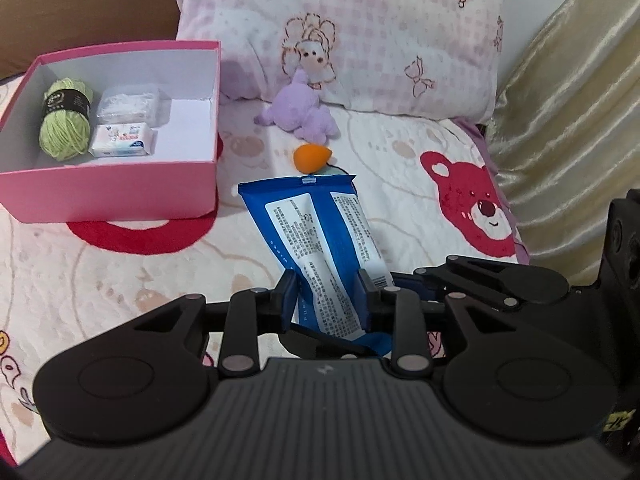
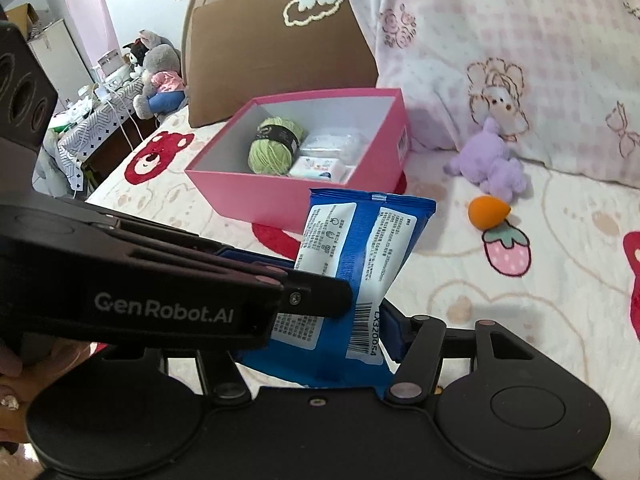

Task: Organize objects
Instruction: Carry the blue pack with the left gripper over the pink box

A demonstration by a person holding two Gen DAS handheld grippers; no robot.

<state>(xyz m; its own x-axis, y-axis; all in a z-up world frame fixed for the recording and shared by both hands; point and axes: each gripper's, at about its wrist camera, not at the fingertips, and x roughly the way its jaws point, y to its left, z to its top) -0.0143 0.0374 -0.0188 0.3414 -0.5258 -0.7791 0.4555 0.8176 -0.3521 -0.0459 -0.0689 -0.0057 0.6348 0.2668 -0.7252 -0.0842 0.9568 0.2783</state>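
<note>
A blue wipes pack (image 1: 316, 232) stands tilted above the bed, printed back toward me. My left gripper (image 1: 328, 286) is shut on its lower part, one pad on each side. From the right, my right gripper (image 1: 412, 280) reaches in at the pack's bottom edge. In the right wrist view the pack (image 2: 360, 240) sits between my right gripper's (image 2: 328, 340) fingers; the right pad presses its edge and the left one is hidden behind the left gripper (image 2: 340, 298). The open pink box (image 1: 120, 196) (image 2: 248, 192) holds green yarn (image 1: 64, 124), a soap bar (image 1: 122, 140) and a clear packet (image 1: 128, 104).
A purple plush (image 1: 300, 112) and an orange egg-shaped sponge (image 1: 312, 156) lie on the bedspread before a pink pillow (image 1: 360, 32). A brown cushion (image 2: 280, 48) stands behind the box. Gold fabric (image 1: 560, 120) borders the bed's right; a cluttered side table (image 2: 100, 112) lies past the left edge.
</note>
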